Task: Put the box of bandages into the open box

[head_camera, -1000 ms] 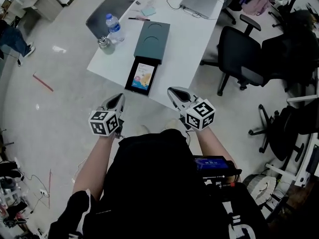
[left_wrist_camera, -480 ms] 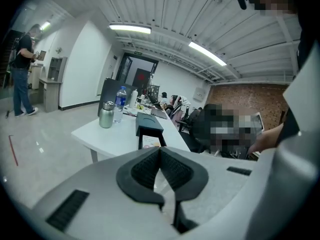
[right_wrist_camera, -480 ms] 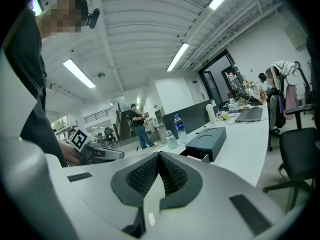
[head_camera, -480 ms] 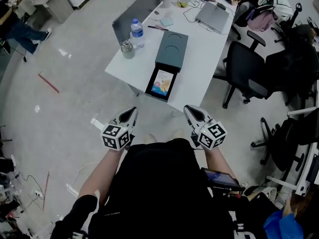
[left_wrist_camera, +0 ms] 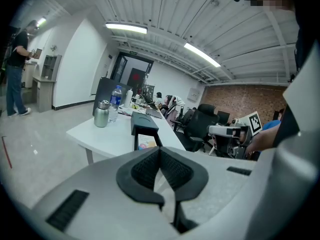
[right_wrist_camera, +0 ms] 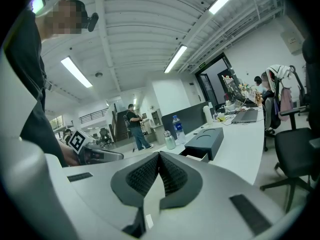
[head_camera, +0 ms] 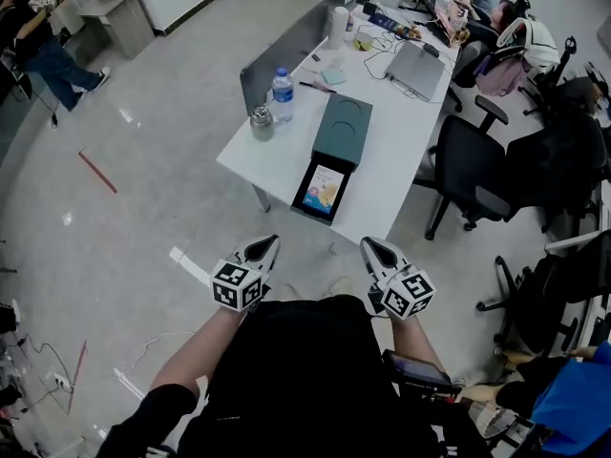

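No handling step is being carried out at this moment. The left gripper (head_camera: 264,247) and the right gripper (head_camera: 373,247) are being held low, close to the person's body and well apart from the white rectangular desk (head_camera: 272,156); nothing is being touched by either of them.

The small flat box of bandages with a colourful printed face (head_camera: 325,187) is being seen inside the black pulled-out tray (head_camera: 299,198) of the dark green rectangular open box (head_camera: 344,122), near the front edge of the desk. A clear plastic water bottle (head_camera: 283,89) and a small metal flask (head_camera: 262,122) are standing to its left, apart from it. From this it is being judged that the placing is probably done already; whether the box of bandages is sitting fully down in the tray cannot be told from so far.

If some correction is being wanted, the desk would have to be approached first, and the fingers would have to be opened before any grasp.

The dark ribbed fingers (left_wrist_camera: 142,170) of the left gripper are being pressed together, pad against pad, with nothing between them; the fingers (right_wrist_camera: 172,176) of the right gripper are being held closed in the same way, and they are also empty.
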A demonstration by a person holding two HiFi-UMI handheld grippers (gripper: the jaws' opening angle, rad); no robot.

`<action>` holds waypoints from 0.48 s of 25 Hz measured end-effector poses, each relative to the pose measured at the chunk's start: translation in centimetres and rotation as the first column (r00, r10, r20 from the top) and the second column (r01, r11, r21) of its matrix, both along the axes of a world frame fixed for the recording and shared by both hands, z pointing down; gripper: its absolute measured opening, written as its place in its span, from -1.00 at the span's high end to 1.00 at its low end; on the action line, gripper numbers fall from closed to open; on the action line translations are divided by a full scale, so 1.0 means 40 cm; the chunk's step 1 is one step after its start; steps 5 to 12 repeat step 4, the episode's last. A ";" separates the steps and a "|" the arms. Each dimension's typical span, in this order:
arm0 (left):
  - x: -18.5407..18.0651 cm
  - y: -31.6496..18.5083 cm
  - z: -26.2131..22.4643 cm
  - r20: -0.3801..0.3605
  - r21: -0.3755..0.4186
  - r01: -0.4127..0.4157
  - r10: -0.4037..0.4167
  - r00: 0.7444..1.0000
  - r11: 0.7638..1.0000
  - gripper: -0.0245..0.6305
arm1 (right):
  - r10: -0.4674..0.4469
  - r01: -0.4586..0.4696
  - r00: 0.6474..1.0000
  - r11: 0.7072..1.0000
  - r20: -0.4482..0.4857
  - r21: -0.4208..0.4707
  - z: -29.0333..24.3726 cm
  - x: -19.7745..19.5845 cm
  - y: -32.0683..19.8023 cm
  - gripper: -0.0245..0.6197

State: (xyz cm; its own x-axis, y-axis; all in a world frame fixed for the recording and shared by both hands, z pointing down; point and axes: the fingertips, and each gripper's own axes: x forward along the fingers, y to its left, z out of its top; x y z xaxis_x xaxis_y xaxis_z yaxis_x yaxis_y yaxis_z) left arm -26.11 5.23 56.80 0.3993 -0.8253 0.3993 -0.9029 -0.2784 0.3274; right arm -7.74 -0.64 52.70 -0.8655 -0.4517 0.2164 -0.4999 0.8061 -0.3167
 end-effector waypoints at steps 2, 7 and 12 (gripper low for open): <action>0.002 0.014 0.005 -0.001 -0.012 -0.008 0.008 1.000 1.000 0.90 | 0.005 -0.005 1.000 1.000 0.000 -0.006 0.003 -0.002 0.018 0.85; 0.004 0.029 0.011 -0.003 -0.024 -0.016 0.016 1.000 1.000 0.90 | 0.007 -0.007 1.000 1.000 -0.001 -0.014 0.007 -0.005 0.037 0.84; 0.004 0.029 0.011 -0.003 -0.024 -0.016 0.016 1.000 1.000 0.90 | 0.007 -0.007 1.000 1.000 -0.001 -0.014 0.007 -0.005 0.037 0.84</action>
